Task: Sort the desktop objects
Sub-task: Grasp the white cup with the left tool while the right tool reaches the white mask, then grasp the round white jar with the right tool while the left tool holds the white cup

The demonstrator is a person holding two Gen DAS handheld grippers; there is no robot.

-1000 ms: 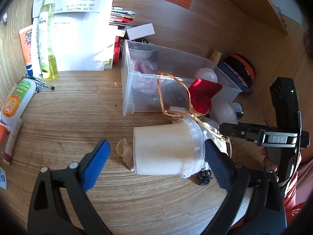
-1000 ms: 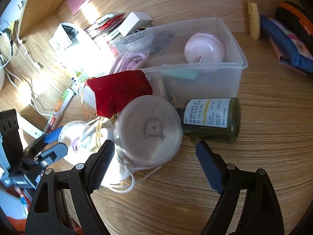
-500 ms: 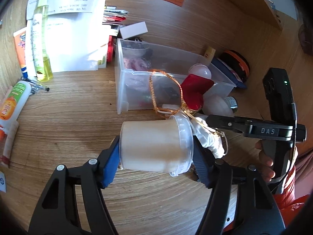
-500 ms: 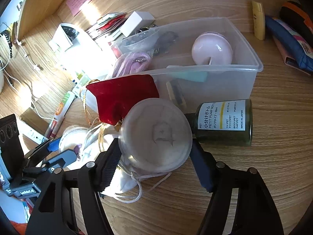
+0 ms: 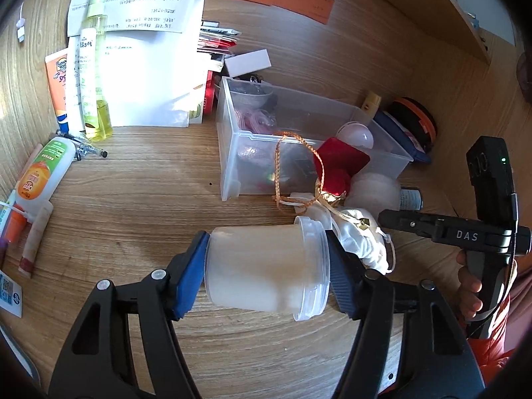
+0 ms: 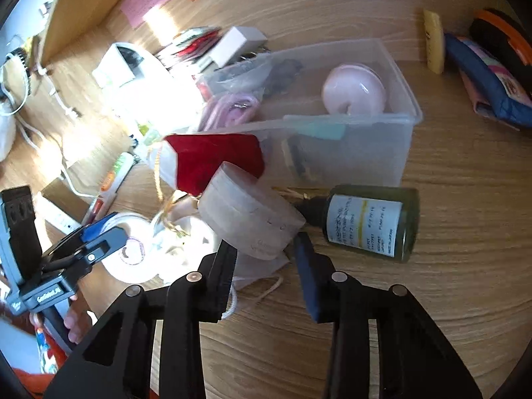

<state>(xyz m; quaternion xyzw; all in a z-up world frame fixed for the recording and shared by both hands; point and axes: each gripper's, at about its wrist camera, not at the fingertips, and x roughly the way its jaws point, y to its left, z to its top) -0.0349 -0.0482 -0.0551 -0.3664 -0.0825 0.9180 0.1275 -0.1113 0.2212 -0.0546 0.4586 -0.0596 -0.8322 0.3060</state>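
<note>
Both sets of jaws are clamped on containers: the left gripper point(image 5: 267, 266) is closed end to end on a lidded white tub point(image 5: 266, 267), held on its side just off the wooden desk point(image 5: 133, 199), while the right gripper point(image 6: 266, 259) is pinched on a round frosted jar point(image 6: 249, 219), tilted and apparently lifted, though contact with the desk underneath cannot be ruled out. Between the two, a red pouch point(image 5: 339, 166) with gold cord and a white drawstring bag point(image 5: 359, 239) are left heaped against the front wall of the clear plastic bin point(image 5: 229, 153). Inside the bin, a pink round case point(image 6: 354, 91), a pink coiled cable point(image 6: 232, 109) and some darker items are already stowed. A dark green bottle point(image 6: 369, 222) is lying on its side just beside the jar, outside the bin. Further out, an orange-capped tube point(image 5: 40, 173), a yellow spray bottle point(image 5: 94, 76), a sunscreen tube point(image 5: 58, 89) and loose papers point(image 5: 146, 66) are scattered on the left side; a blue pouch point(image 6: 488, 89) and a yellow lip balm point(image 6: 434, 43) are parked beyond the bin. Progress is judged early to middle: a few items binned, two in hand, most of the desk unsorted. Destination for the tub and jar cannot be read from these views; the bin is assumed.
</note>
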